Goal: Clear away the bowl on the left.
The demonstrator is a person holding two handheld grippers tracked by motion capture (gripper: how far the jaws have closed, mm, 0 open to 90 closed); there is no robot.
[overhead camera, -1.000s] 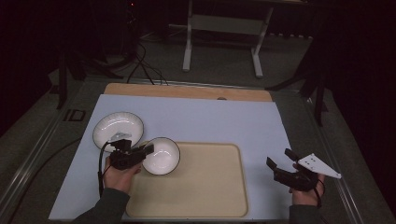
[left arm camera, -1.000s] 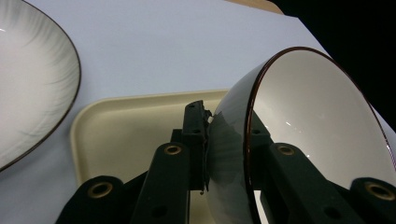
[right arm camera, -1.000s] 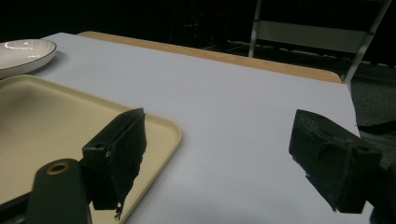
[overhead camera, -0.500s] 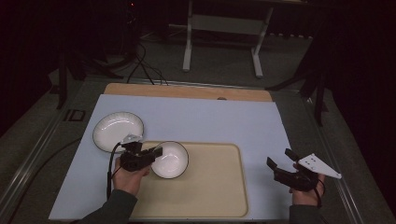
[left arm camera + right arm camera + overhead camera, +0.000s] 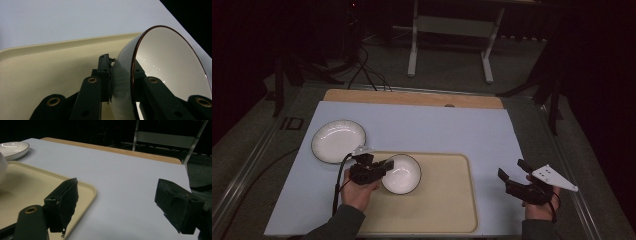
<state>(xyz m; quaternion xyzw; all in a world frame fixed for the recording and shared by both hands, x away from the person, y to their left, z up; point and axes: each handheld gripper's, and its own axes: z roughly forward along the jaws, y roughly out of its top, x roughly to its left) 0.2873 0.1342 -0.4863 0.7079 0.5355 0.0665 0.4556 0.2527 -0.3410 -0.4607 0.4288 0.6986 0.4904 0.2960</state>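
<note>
Got my left gripper clamped on the bowl rim, lower-left of centre over the tray. Lower it level, then let go. Right gripper idles wide open.

Hidden and cut-off parts

The bowl is cropped by the left gripper view's bottom edge; its rim section between the fingers is covered.

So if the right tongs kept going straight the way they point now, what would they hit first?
Probably nothing close: the right tongs stand open over bare table, with the tray just off to their side. Depth is hard to judge.
</note>
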